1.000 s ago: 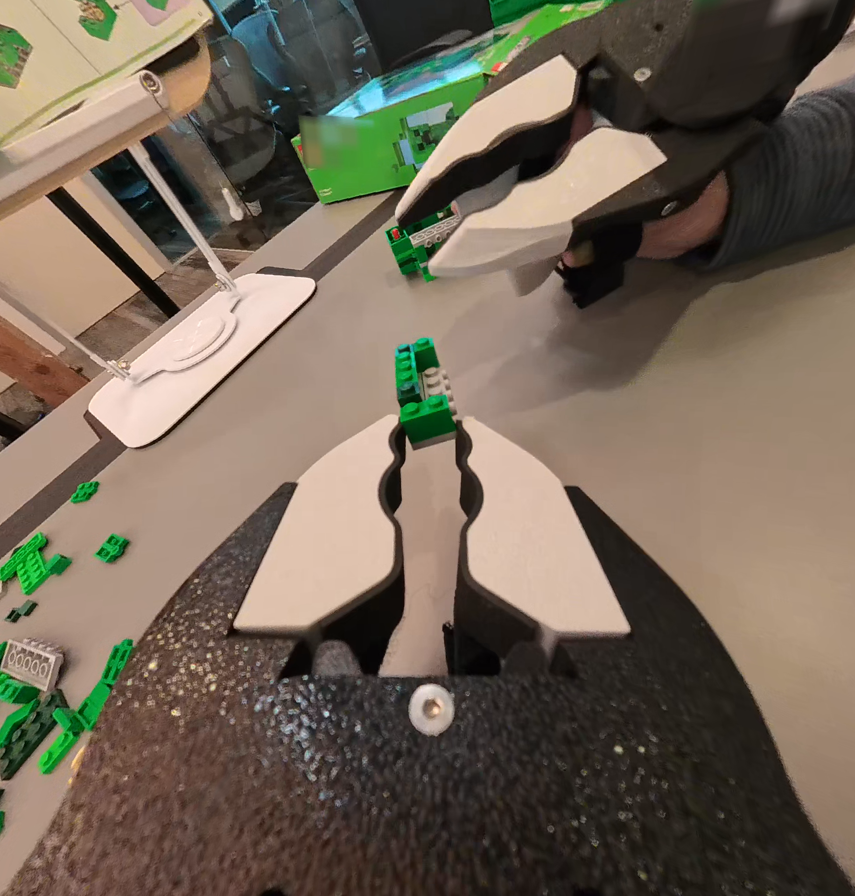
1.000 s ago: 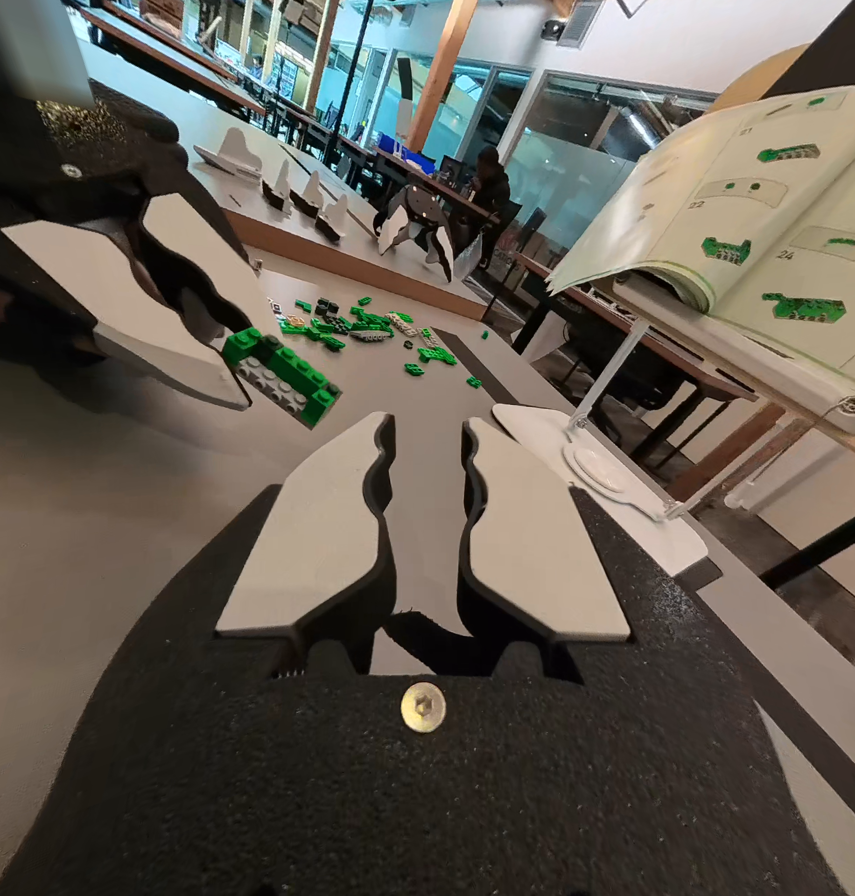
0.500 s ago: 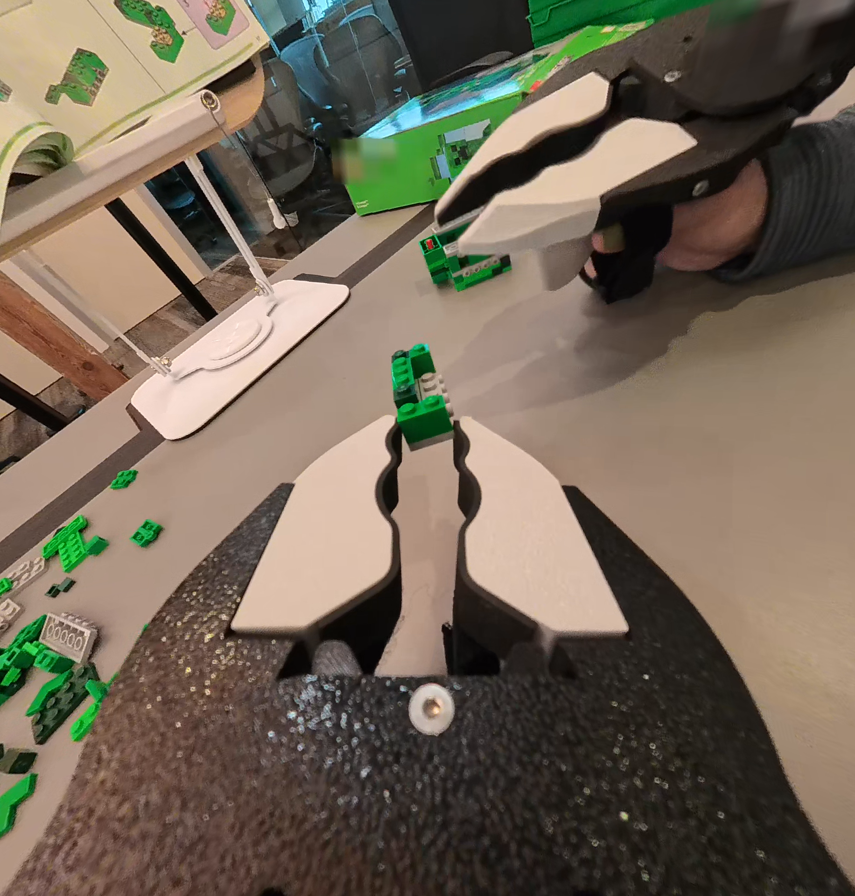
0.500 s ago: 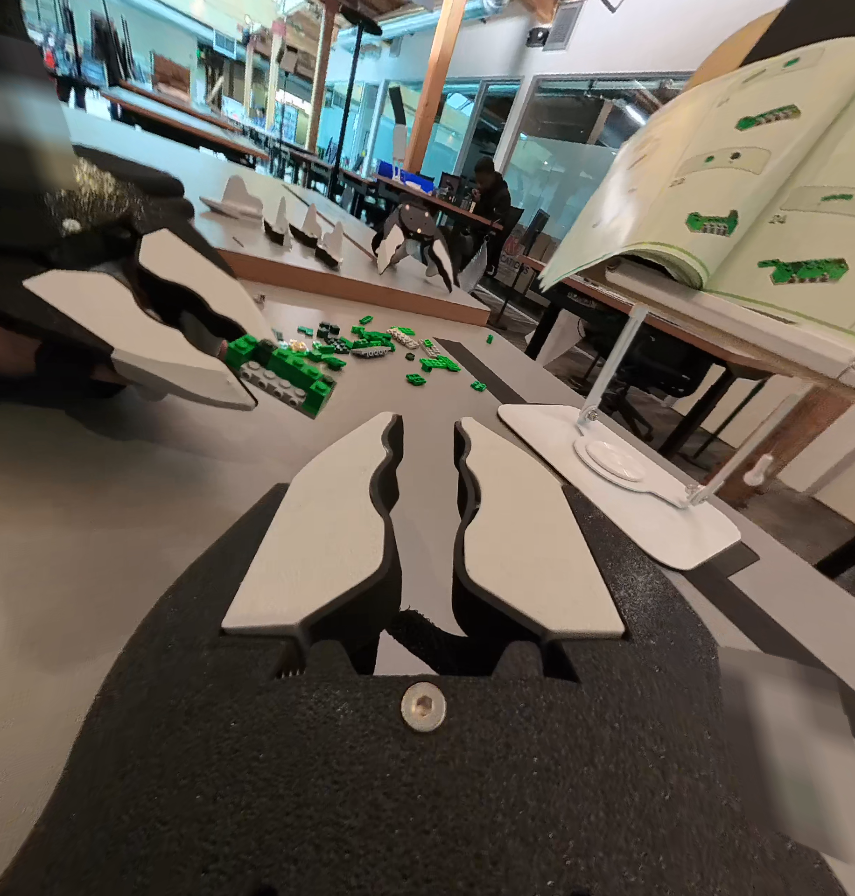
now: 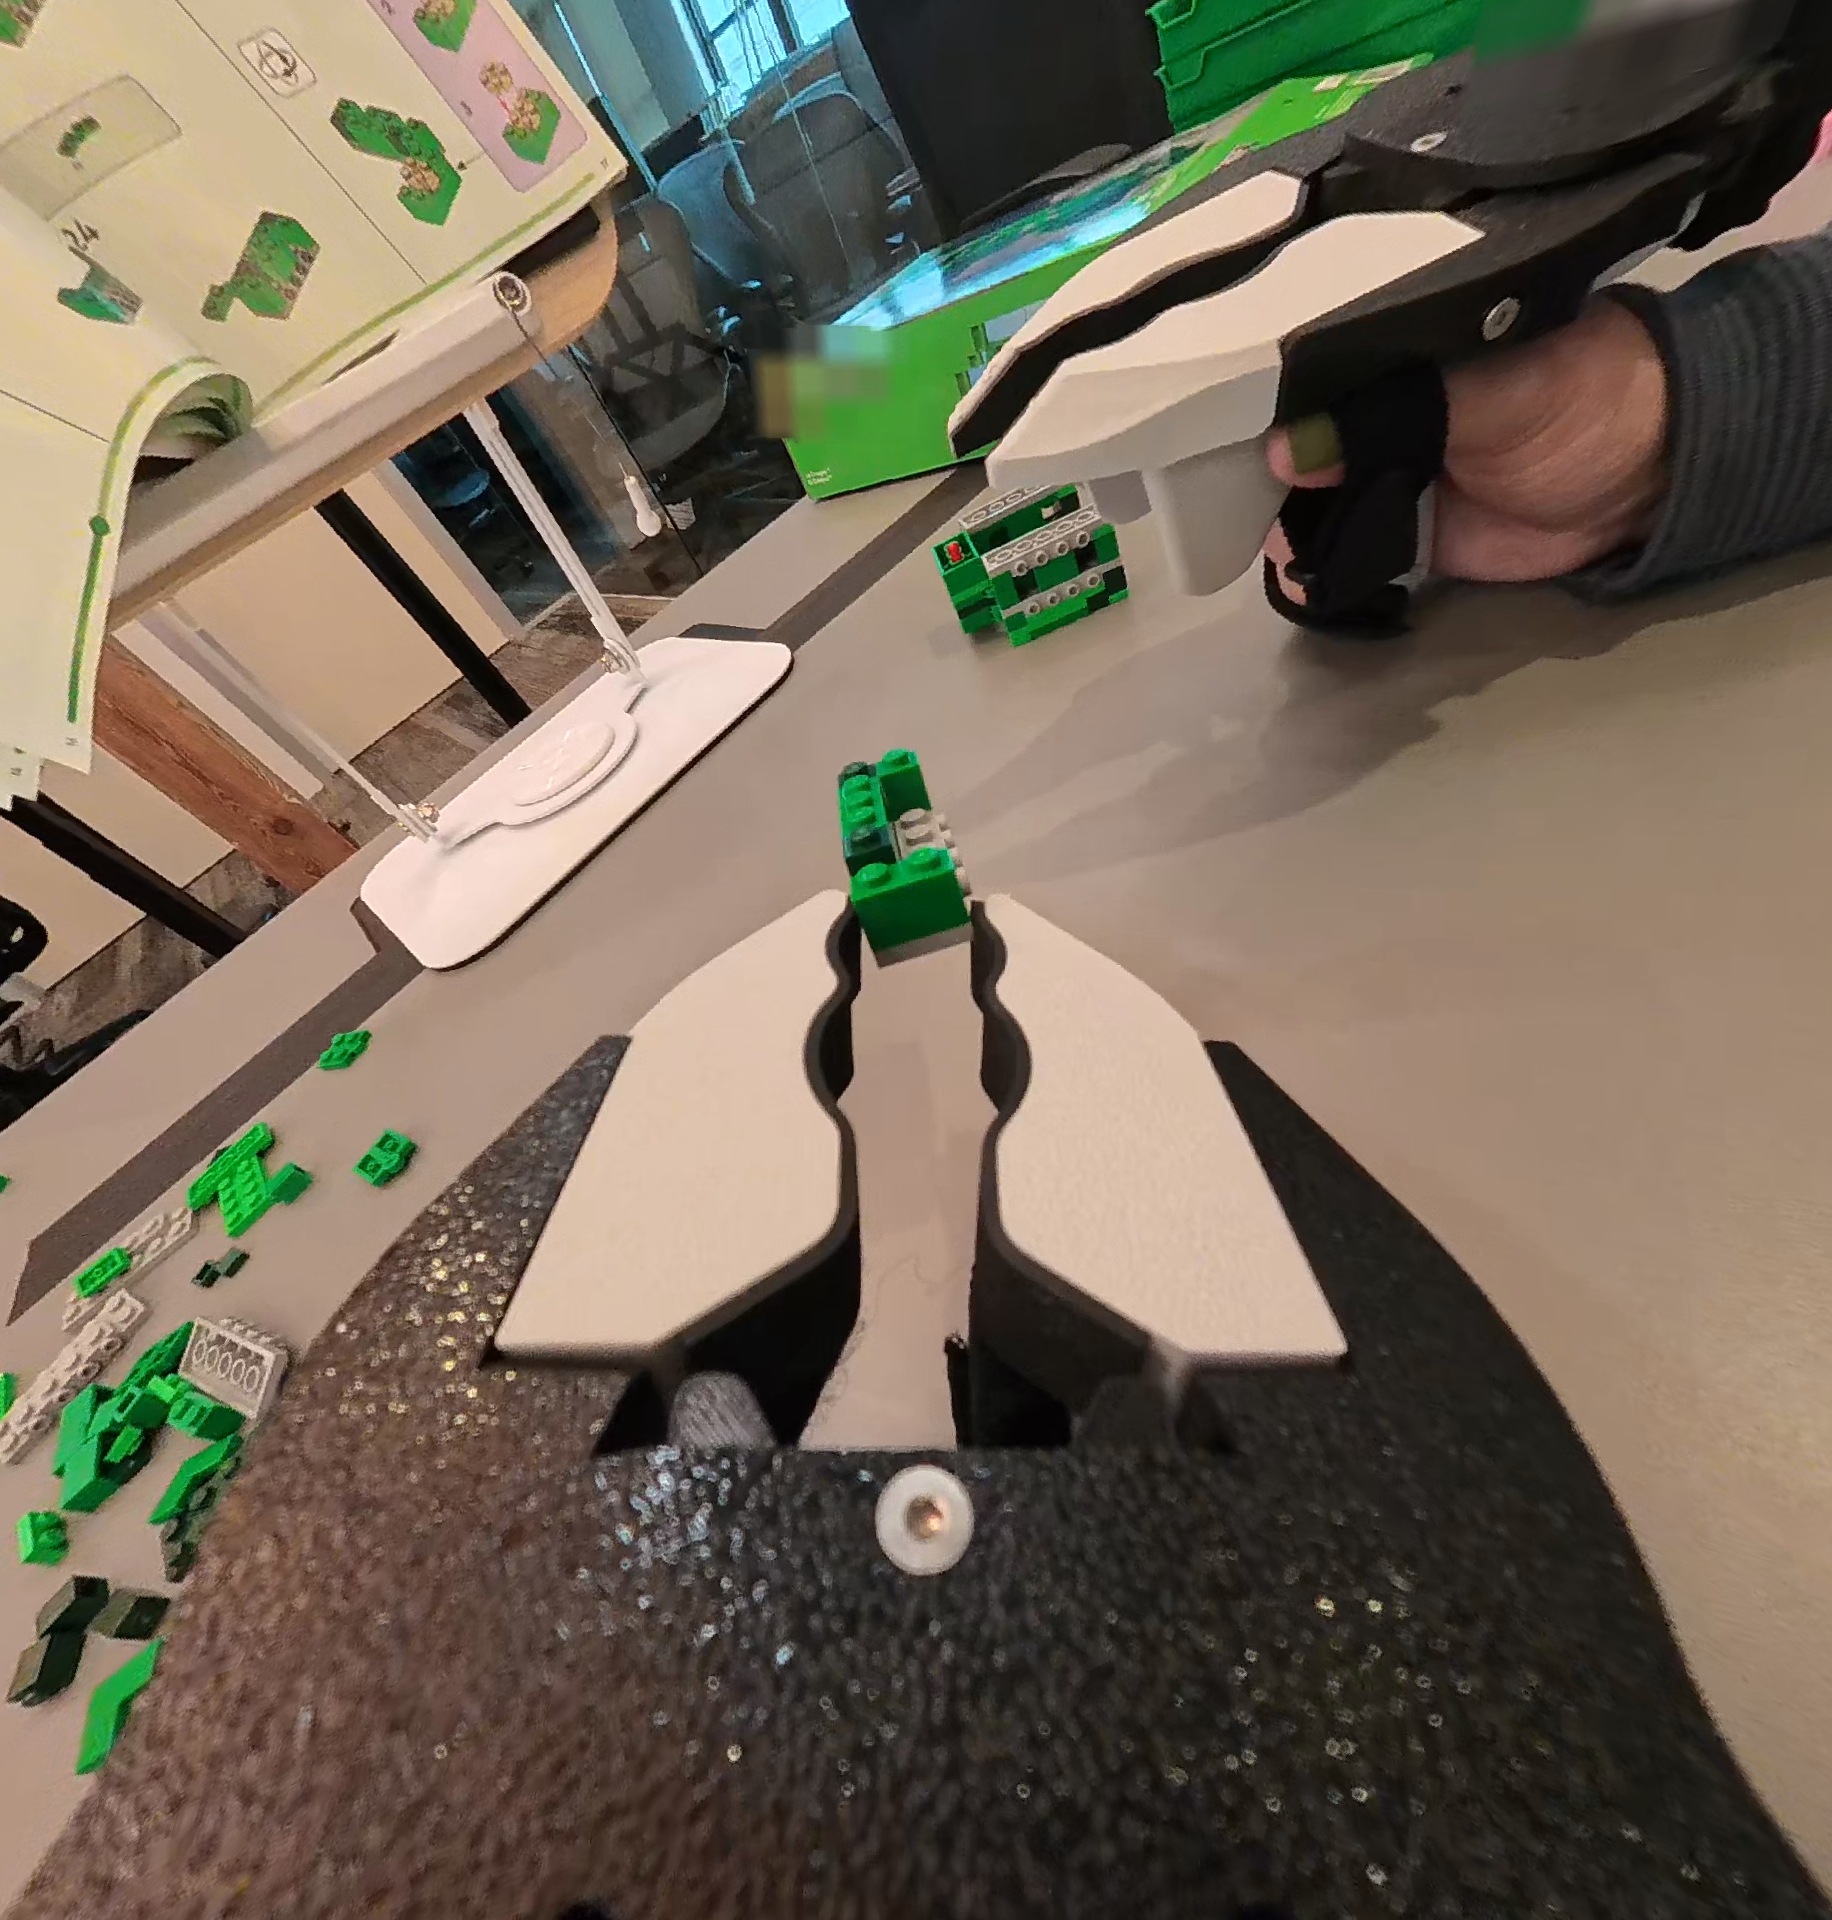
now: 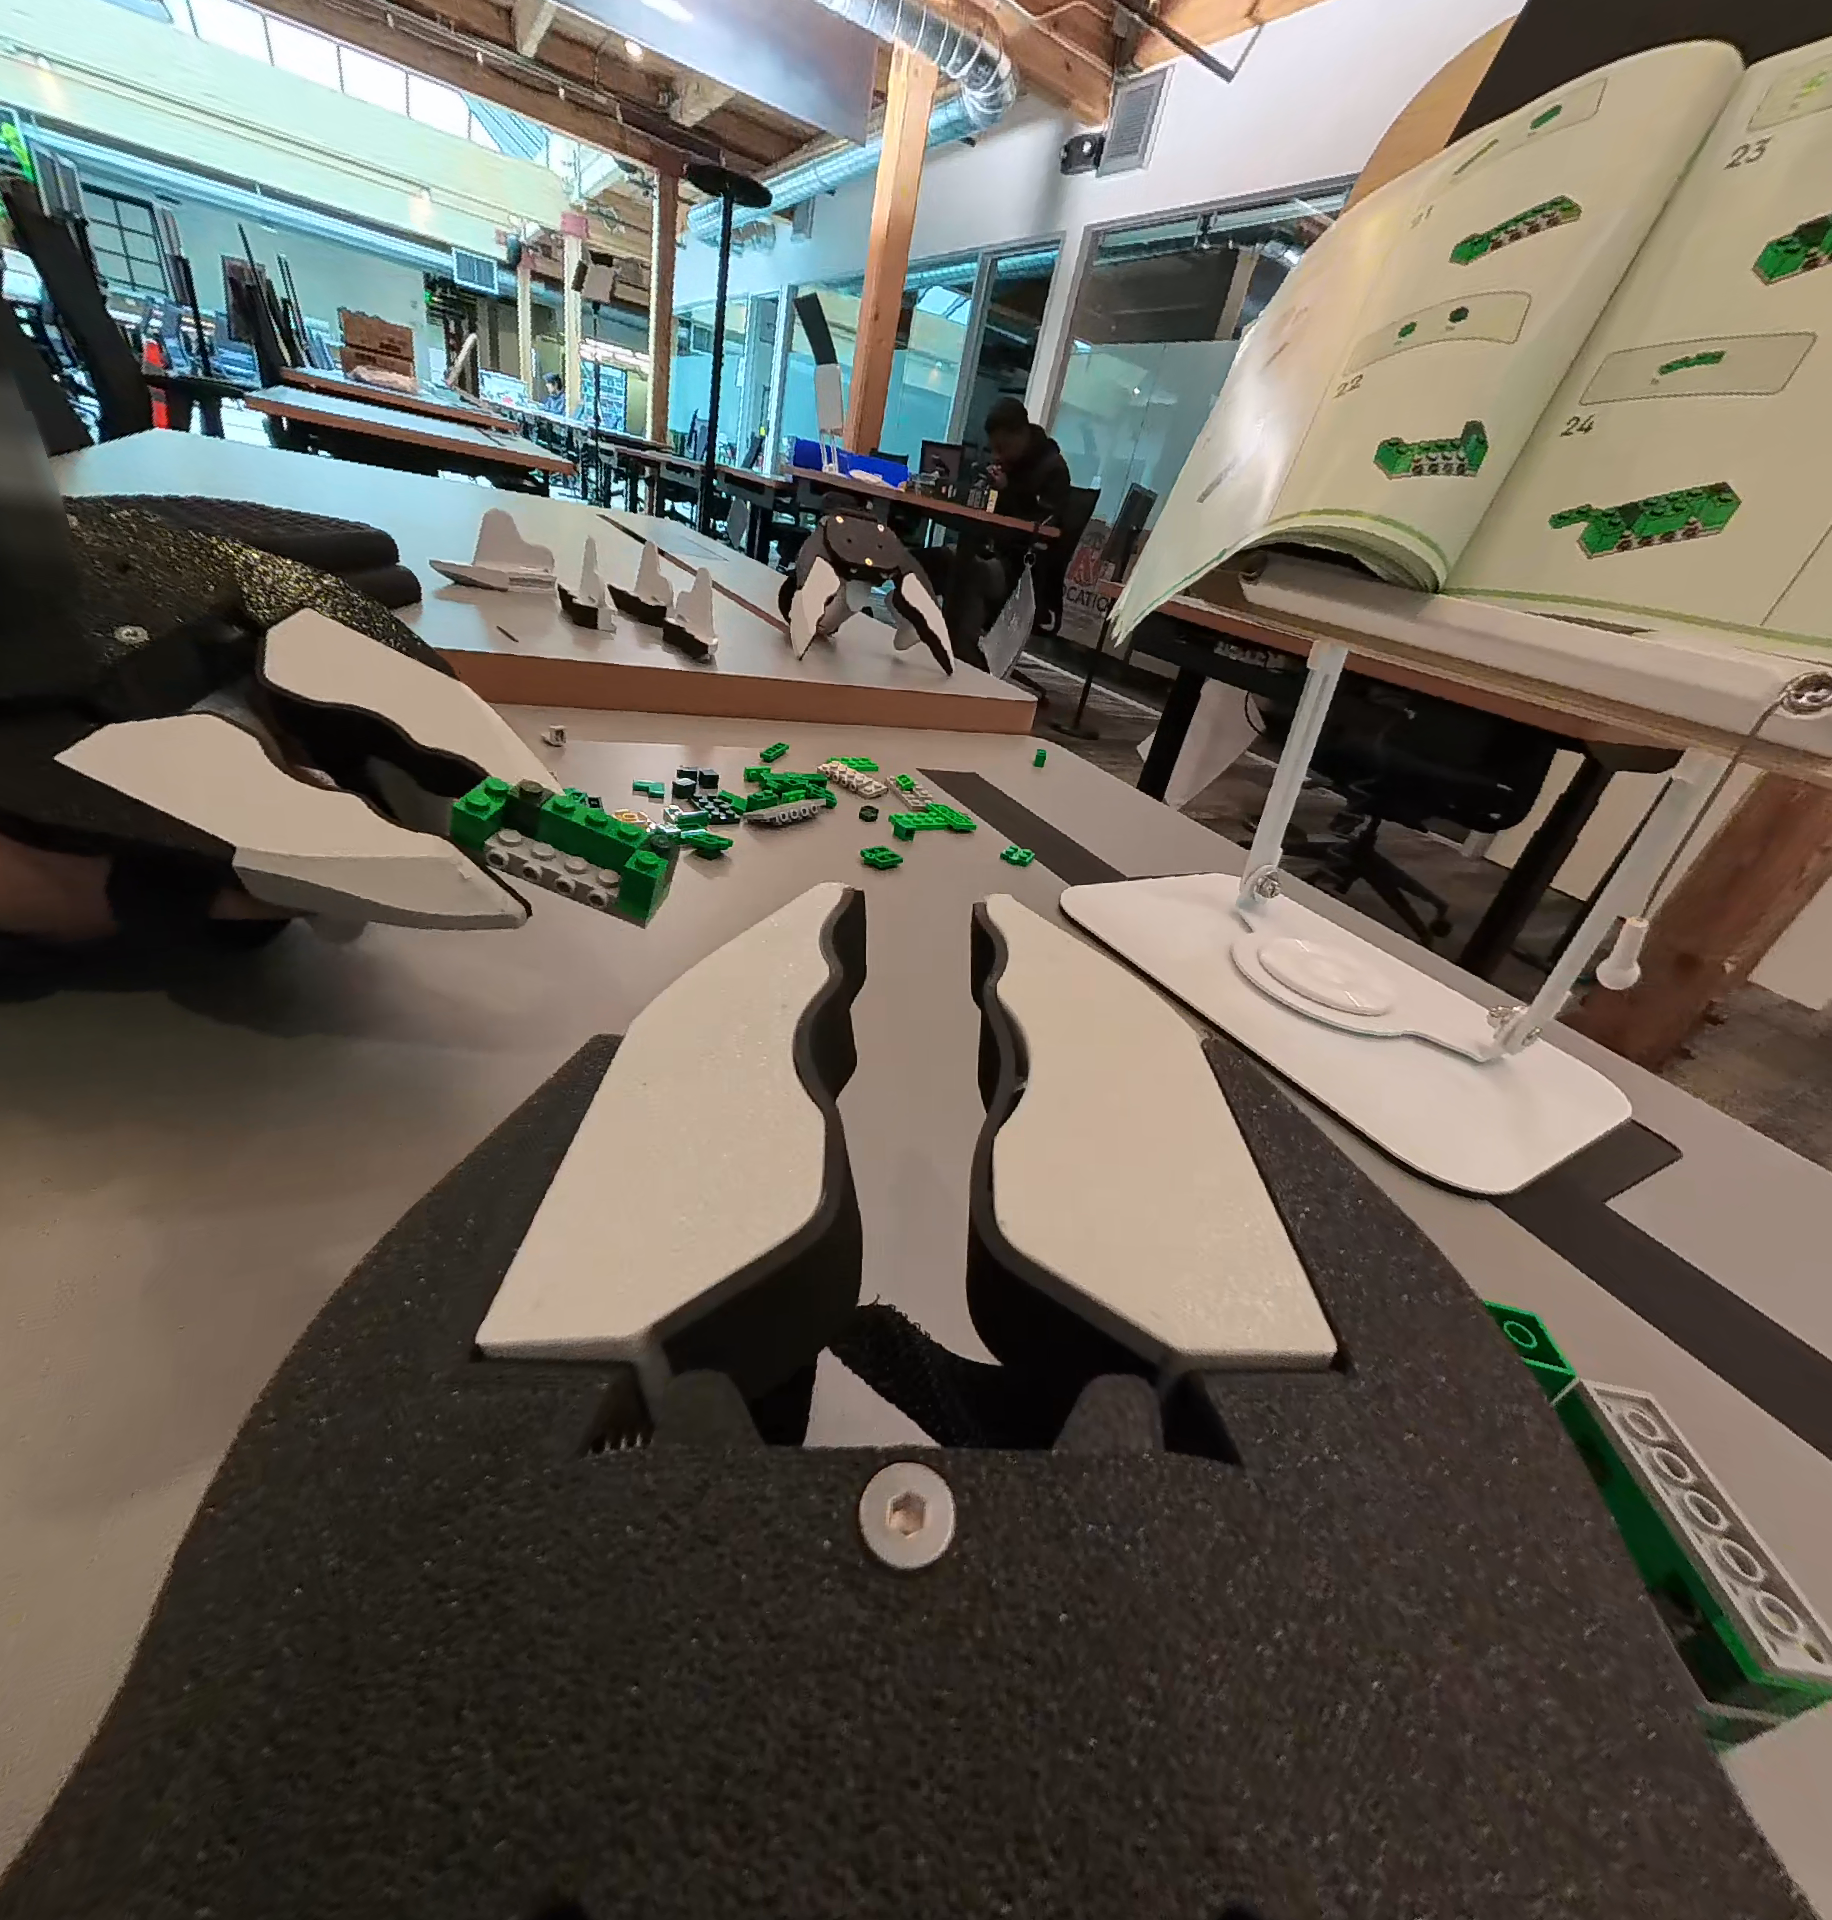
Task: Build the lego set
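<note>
My left gripper (image 5: pixel 914 914) is clamped on a green and grey strip (image 5: pixel 899 862) at its near end, at frame centre, held above the table (image 5: pixel 1463 1039). My right gripper (image 6: pixel 917 914) has its fingers apart with nothing between them. In the left wrist view it hovers at upper right over a small cube build (image 5: pixel 1037 571) standing on the table. Loose bricks (image 5: pixel 133 1382) lie scattered at lower left. A white stand (image 5: pixel 569 800) holds the open manual (image 6: pixel 1577 343) at upper right of the right wrist view.
</note>
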A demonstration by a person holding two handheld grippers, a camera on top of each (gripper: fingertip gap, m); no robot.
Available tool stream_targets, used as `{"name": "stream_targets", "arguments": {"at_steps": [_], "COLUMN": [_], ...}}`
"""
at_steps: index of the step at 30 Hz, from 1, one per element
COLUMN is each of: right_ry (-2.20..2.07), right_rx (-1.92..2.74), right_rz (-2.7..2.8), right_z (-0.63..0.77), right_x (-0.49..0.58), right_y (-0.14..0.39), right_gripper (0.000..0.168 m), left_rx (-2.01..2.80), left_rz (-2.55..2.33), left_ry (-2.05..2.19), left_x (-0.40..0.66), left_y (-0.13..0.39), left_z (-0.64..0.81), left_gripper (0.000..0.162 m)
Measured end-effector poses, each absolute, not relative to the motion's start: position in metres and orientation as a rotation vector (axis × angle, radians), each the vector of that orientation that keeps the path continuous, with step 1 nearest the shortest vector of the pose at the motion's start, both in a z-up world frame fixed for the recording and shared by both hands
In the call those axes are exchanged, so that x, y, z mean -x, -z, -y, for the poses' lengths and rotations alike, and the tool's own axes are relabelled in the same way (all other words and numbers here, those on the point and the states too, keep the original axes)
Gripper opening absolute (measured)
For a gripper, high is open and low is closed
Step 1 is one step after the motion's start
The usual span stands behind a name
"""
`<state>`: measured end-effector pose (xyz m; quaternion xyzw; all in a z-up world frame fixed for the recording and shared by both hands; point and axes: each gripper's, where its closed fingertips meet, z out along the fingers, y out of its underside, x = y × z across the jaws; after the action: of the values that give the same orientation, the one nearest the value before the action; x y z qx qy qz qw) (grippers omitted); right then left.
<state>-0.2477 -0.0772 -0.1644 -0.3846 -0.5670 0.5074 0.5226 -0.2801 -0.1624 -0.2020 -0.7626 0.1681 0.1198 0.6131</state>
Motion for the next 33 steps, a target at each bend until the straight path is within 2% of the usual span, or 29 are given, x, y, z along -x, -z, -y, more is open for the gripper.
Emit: {"name": "stream_targets", "arguments": {"at_steps": [29, 32, 33], "right_ry": [-1.250, -1.294, -1.348], "right_rx": [0.844, 0.701, 0.663], "right_rz": [1.375, 1.492, 1.552], "right_z": [0.087, 0.113, 0.126], "right_x": [0.245, 0.240, 0.237], "right_y": [0.162, 0.165, 0.168], "right_gripper": [0.018, 0.026, 0.034], "left_rx": [1.708, 1.642, 1.603], "left_rz": [-0.408, -0.444, -0.465], "left_ry": [-0.263, -0.050, 0.064], "left_x": [0.275, 0.255, 0.244], "left_y": [0.195, 0.188, 0.183], "left_z": [0.163, 0.166, 0.169], "left_gripper": [0.019, 0.018, 0.018]}}
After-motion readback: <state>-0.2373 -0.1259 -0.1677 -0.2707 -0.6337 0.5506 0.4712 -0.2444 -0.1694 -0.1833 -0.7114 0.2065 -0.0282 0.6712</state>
